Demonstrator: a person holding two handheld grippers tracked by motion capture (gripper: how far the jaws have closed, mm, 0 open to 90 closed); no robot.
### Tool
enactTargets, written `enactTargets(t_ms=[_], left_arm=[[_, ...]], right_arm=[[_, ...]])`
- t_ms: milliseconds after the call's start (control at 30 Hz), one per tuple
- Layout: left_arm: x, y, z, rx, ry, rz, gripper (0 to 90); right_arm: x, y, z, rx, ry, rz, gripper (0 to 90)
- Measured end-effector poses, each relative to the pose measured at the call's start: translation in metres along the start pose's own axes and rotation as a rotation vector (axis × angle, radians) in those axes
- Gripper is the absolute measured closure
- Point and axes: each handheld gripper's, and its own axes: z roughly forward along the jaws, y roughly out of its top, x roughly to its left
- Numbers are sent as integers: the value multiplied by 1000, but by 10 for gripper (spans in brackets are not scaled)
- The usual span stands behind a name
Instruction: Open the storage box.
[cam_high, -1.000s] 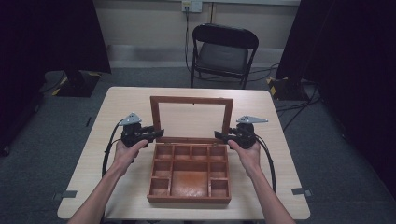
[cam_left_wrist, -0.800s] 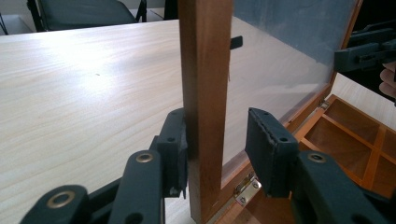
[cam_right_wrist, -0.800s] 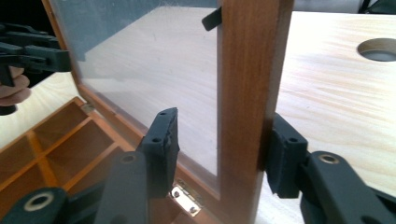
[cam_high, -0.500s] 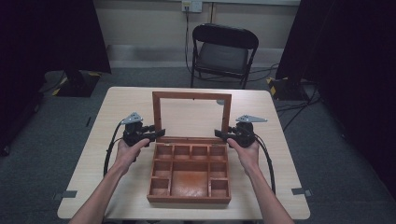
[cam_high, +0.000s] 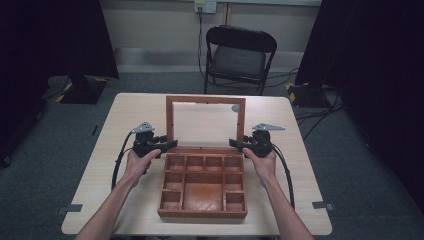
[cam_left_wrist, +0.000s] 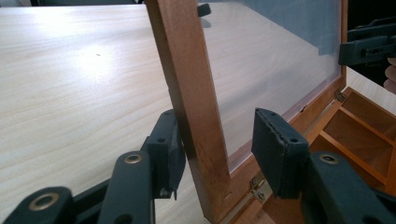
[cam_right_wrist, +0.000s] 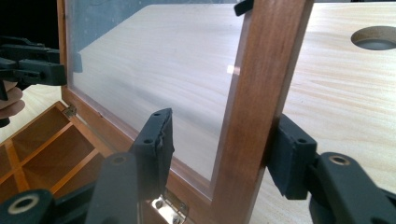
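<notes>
- Both tongs, left tongs (cam_high: 169, 145) and right tongs (cam_high: 236, 144), have just been opening; the lid (cam_high: 205, 100) frame stands between the spread jaws.
- Lid is open upright; next, I judge, withdraw from the box (cam_high: 202, 210) without knocking it.

The box (cam_high: 202, 187) is made of reddish-brown wood with a smooth, satin varnish, and its grain is seen on the frame of the lid (cam_left_wrist: 189, 93). The lid's pane (cam_right_wrist: 154, 74) is of clear, glossy glass or plastic, in which reflections are caught. Small hinges (cam_right_wrist: 170, 210) of shiny, silver-coloured metal are fitted at the back edge. The desk (cam_high: 125, 120) is faced with pale, smooth wood-grain laminate of slight sheen. The left claw (cam_left_wrist: 215, 144) and right claw (cam_right_wrist: 217, 149) are formed of matt black plastic, with dull, rubbery pads.
</notes>
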Motion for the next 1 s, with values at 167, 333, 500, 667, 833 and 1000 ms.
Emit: enactTargets(t_ms=[167, 333, 500, 667, 833, 1000], left_arm=[[1, -4, 5, 44, 3, -2, 506], [4, -7, 8, 60, -9, -34, 466], [5, -8, 9, 60, -11, -44, 455], [6, -9, 10, 70, -12, -50, 440], [6, -10, 13, 81, -11, -57, 399], [9, -12, 13, 93, -9, -83, 382]], right_arm=[[-1, -4, 6, 27, -3, 13, 395], [-4, -7, 12, 39, -9, 45, 366], [-5, -9, 16, 47, -13, 52, 344], [-5, -10, 17, 55, -16, 58, 328], [-6, -12, 19, 68, -19, 69, 300], [-8, -13, 19, 80, -30, 74, 261]])
